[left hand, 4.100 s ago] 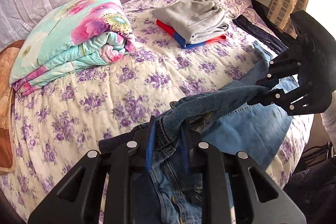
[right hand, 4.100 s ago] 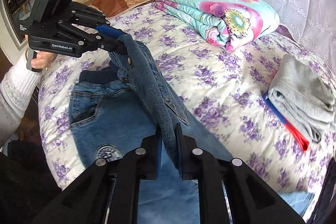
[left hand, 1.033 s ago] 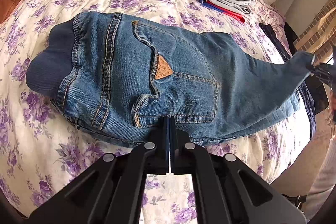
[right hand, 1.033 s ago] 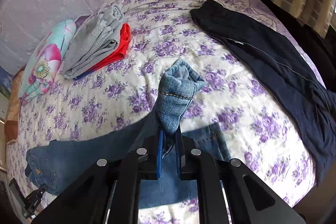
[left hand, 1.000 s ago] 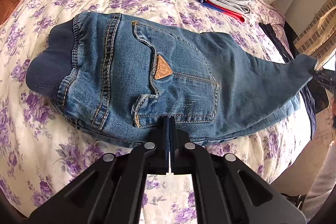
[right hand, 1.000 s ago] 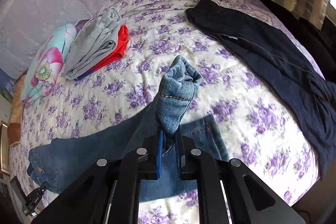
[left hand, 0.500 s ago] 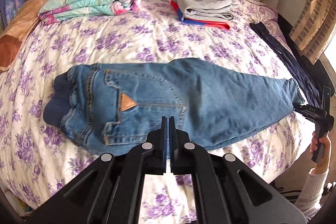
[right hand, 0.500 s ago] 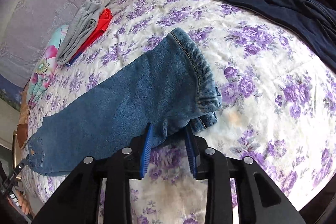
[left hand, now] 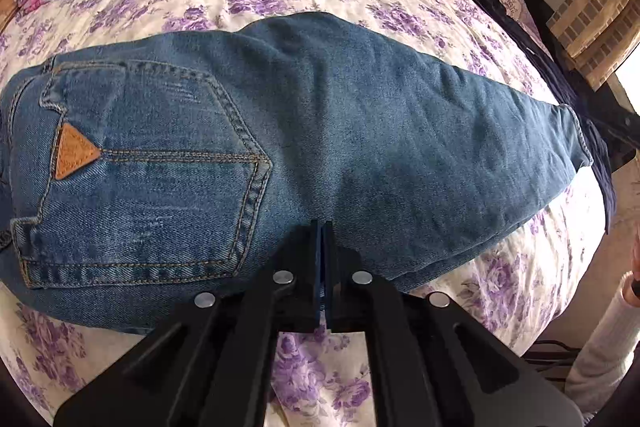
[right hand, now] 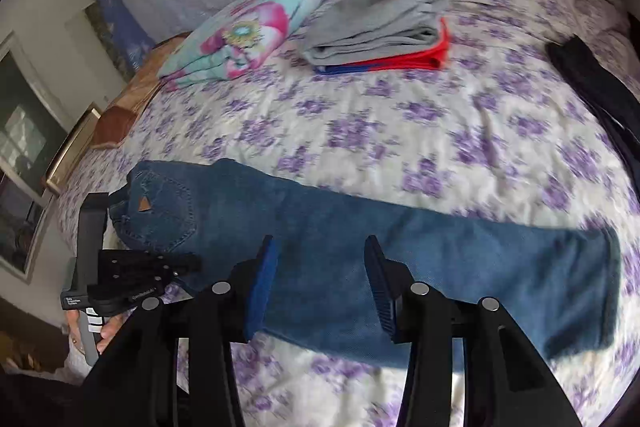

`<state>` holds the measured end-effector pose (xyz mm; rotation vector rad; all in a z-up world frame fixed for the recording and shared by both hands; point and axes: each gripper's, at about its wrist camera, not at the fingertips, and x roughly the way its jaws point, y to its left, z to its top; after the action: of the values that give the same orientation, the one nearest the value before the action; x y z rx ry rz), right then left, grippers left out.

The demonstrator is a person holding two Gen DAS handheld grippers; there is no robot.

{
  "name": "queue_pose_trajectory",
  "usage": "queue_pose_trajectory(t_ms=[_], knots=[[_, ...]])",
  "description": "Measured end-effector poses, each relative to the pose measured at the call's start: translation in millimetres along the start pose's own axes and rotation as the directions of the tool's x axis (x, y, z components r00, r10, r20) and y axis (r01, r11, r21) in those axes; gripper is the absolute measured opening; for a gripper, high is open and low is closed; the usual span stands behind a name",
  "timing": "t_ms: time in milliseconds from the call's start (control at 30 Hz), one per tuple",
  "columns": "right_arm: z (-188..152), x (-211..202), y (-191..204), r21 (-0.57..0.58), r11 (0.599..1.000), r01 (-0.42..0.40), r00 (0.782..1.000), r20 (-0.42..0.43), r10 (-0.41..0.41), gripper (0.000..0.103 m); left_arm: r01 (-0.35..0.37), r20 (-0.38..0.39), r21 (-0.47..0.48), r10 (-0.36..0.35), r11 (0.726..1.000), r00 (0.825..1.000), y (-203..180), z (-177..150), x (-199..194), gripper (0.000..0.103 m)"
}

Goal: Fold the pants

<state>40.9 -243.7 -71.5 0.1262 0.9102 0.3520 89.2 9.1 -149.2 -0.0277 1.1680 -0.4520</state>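
Blue jeans point(left hand: 320, 131) lie flat on the floral bedspread, folded in half lengthwise, back pocket up, waist at the left and cuffs at the right. My left gripper point(left hand: 322, 227) is shut and empty, its tips just over the near edge of the jeans by the pocket. In the right wrist view the jeans point(right hand: 360, 223) stretch across the bed. My right gripper point(right hand: 320, 247) is open and empty above the middle of the legs. The left gripper point(right hand: 188, 263) shows there at the waist end.
A folded floral quilt point(right hand: 244, 31) and a stack of folded grey, red and blue clothes point(right hand: 380, 23) lie at the back of the bed point(right hand: 400, 115). Dark pants point(right hand: 600, 87) lie along the right edge. The bed's near edge is just below the jeans.
My right gripper let go of the cuff, opened wide and swung back over the leg middle. My left gripper, still shut, moved down close to the jeans' near edge.
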Motion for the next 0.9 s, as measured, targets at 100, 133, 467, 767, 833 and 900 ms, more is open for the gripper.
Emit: queue_pose_trajectory(t_ms=[100, 133, 467, 767, 833, 900], knots=[[46.3, 59.6, 54.5, -0.143, 0.984, -0.102, 0.991, -0.097, 0.089, 0.045, 0.050, -0.019, -0.033, -0.050, 0.998, 0.999, 7.7, 2.4, 0.8, 0.001], [58.4, 80.1, 69.4, -0.178, 0.978, -0.112, 0.987, -0.136, 0.088, 0.045, 0.051, -0.023, -0.032, -0.051, 0.998, 0.998, 7.2, 2.8, 1.1, 0.001], [85.5, 185.8, 111.0, -0.285, 0.949, -0.136, 0.925, -0.379, 0.019, 0.045, 0.071, -0.030, -0.005, -0.071, 0.997, 0.997, 6.7, 3.4, 2.9, 0.001], [64.1, 174.5, 128.4, -0.327, 0.904, -0.274, 0.898, -0.424, 0.119, 0.057, 0.072, -0.025, 0.021, -0.071, 0.997, 0.997, 9.5, 3.8, 0.8, 0.001], [75.7, 183.0, 125.4, -0.266, 0.912, -0.312, 0.892, -0.413, 0.184, 0.056, 0.071, -0.025, 0.017, -0.071, 0.997, 0.997, 9.3, 3.8, 0.2, 0.001], [85.5, 187.6, 122.1, -0.231, 0.919, -0.320, 0.891, -0.402, 0.209, 0.053, 0.076, -0.026, 0.011, -0.076, 0.997, 0.997, 10.0, 3.3, -0.4, 0.001]])
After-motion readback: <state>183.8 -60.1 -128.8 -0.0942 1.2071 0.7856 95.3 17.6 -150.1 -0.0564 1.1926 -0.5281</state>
